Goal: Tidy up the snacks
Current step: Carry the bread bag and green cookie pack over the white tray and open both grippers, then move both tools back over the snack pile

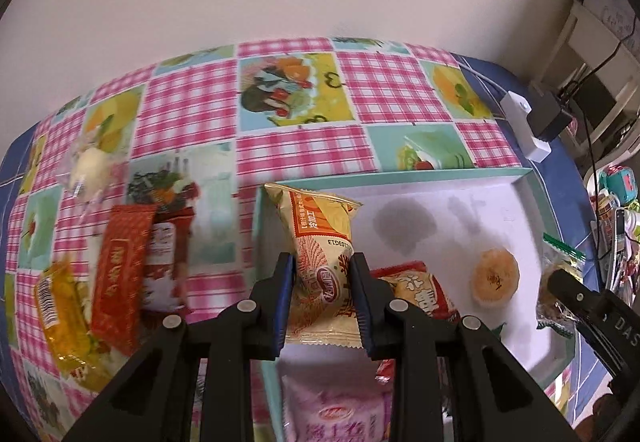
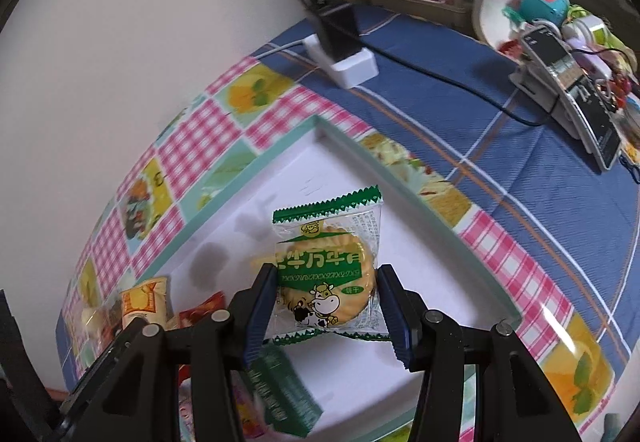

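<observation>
So two snacks are being carried at once here, one per gripper, and both are hung over the white tray [image 1: 532,178] with the teal rim.

The left gripper [image 1: 322,306] is clamped tight on a yellow snack packet [image 1: 320,254], pinched across its lower half so the top sticks out past the fingertips. It's held by the flat middle, probably because that's where a puffy wrapper gives the pads something to bite on. Just to the right of it and a bit below, a red packet [image 1: 432,294] is already lying in the tray, and further right a small round cake [image 1: 496,276] is sat on the tray floor. A pink packet [image 1: 332,418] is seen under the fingers, closer in. Off to the left, outside the tray, a red sachet [image 1: 120,278] and an orange-yellow one [image 1: 60,306] are still lying on the checked tablecloth [image 1: 304,150], so sorting looks maybe half done.

The right gripper [image 2: 326,306] is closed on a green-and-clear biscuit pack [image 2: 328,274], held by its side edges, presumably so the round biscuit inside isn't crushed. A green packet [image 2: 286,390] is blurred below the left finger. Open tray floor is ahead of it, which is probably where the biscuit is meant to be dropped.
</observation>
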Demonstrator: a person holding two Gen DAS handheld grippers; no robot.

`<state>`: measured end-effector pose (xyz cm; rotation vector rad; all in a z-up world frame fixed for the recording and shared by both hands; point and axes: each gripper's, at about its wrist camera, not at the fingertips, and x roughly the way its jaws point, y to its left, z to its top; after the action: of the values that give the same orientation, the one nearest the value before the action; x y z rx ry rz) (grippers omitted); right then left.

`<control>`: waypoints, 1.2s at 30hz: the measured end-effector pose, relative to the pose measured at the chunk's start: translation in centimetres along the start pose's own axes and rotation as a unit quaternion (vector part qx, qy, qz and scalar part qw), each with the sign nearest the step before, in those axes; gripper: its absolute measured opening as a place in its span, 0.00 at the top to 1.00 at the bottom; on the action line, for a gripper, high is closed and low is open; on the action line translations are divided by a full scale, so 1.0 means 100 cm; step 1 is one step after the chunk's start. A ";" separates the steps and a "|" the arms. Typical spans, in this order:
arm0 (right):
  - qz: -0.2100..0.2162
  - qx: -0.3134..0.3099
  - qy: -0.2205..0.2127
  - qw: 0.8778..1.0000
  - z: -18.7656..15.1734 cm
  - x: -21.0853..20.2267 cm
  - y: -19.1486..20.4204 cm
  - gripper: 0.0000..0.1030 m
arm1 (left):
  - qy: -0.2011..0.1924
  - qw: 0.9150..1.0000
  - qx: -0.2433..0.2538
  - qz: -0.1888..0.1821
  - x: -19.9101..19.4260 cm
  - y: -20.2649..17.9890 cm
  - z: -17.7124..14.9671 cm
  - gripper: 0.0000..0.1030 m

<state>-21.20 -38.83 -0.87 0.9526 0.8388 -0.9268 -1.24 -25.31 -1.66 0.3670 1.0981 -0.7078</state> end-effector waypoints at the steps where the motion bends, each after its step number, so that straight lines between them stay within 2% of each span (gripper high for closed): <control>1: -0.002 0.004 0.001 1.000 0.001 0.001 -0.002 0.48 | 0.001 1.000 0.000 -0.002 0.001 -0.002 0.000 0.71; 10: -0.013 0.006 0.008 1.000 0.002 0.002 -0.004 0.47 | 0.009 1.000 -0.015 -0.023 0.006 -0.007 -0.007 0.71; 12: -0.015 0.004 0.009 1.000 0.002 0.001 -0.003 0.47 | 0.009 0.999 -0.021 -0.027 0.001 -0.006 -0.005 0.67; 14: -0.016 0.001 0.010 1.000 0.002 0.002 -0.003 0.47 | 0.008 0.999 -0.025 -0.026 -0.005 -0.004 -0.003 0.54; 17: -0.028 -0.005 0.017 0.999 0.002 0.002 -0.001 0.47 | 0.010 0.999 -0.028 -0.013 -0.013 -0.002 -0.002 0.47; 18: -0.033 -0.006 0.018 0.999 0.003 0.003 0.000 0.45 | 0.011 0.999 -0.030 -0.011 -0.014 -0.002 -0.001 0.45; 20: -0.043 -0.009 0.019 0.999 0.003 0.003 0.000 0.39 | 0.013 0.999 -0.036 -0.006 -0.016 0.000 -0.001 0.30; 23: -0.049 -0.017 0.019 0.998 0.003 0.002 0.002 0.35 | 0.019 0.999 -0.043 0.011 -0.017 0.004 0.000 0.27; 25: -0.052 -0.025 0.019 0.998 0.002 0.002 0.005 0.27 | 0.029 0.998 -0.051 0.025 -0.016 0.008 -0.001 0.26; 28: -0.048 -0.035 0.021 0.998 0.000 0.003 0.011 0.17 | 0.033 0.996 -0.071 0.045 -0.015 0.017 -0.002 0.12; 31: -0.041 -0.047 0.025 0.998 -0.002 0.006 0.017 0.08 | 0.033 0.994 -0.089 0.057 -0.015 0.026 -0.002 0.11; 34: -0.042 -0.062 0.024 0.997 -0.004 0.007 0.023 0.00 | 0.035 0.990 -0.116 0.066 -0.015 0.038 -0.004 0.06; 36: -0.039 -0.070 0.023 0.997 -0.005 0.007 0.027 0.00 | 0.037 0.987 -0.135 0.074 -0.014 0.047 -0.005 0.05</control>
<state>-18.55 -37.75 -0.86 0.8267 0.9728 -0.9044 1.22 -21.13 -0.95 0.2414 1.2064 -0.4095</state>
